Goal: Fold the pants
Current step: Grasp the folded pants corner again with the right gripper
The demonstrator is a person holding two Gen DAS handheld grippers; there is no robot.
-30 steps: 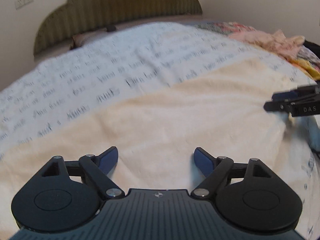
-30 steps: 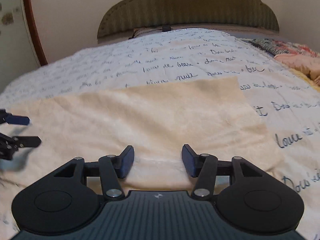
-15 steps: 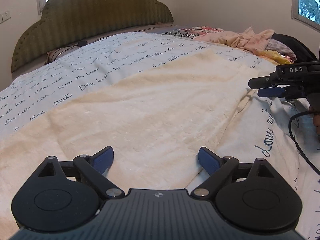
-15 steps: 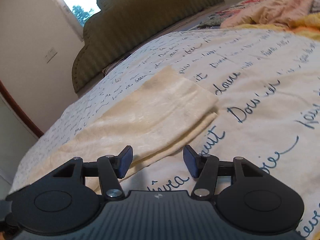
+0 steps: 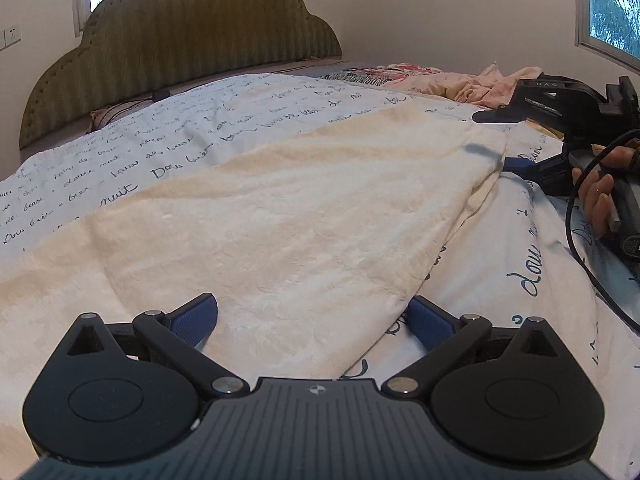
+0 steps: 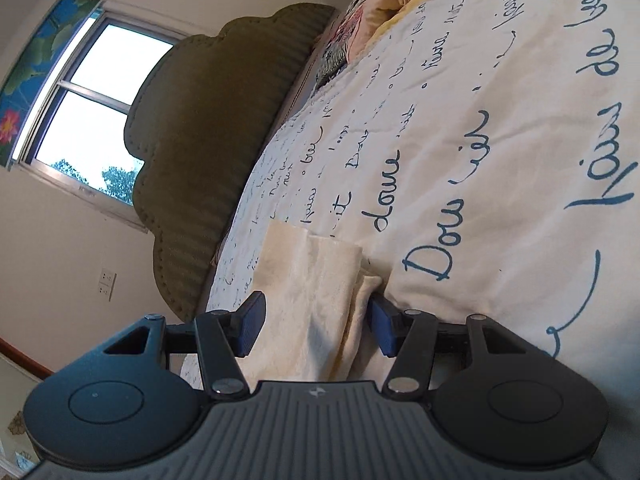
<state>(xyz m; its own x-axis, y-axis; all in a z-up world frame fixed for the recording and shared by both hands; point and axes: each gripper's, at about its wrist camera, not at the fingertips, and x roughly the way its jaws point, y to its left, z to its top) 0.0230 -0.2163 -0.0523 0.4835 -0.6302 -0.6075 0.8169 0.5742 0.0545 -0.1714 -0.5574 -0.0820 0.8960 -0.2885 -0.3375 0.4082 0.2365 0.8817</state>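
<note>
Cream plush pants (image 5: 280, 216) lie between your opening left gripper (image 5: 312, 316) and half-parted, unclamped right gripper (image 6: 316, 326); close shallow and one layer slips onto the script-printed bedspread (image 6: 500, 160).

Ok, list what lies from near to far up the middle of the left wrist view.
left gripper → cream pants → bedspread with handwriting print → green headboard → wall.
</note>
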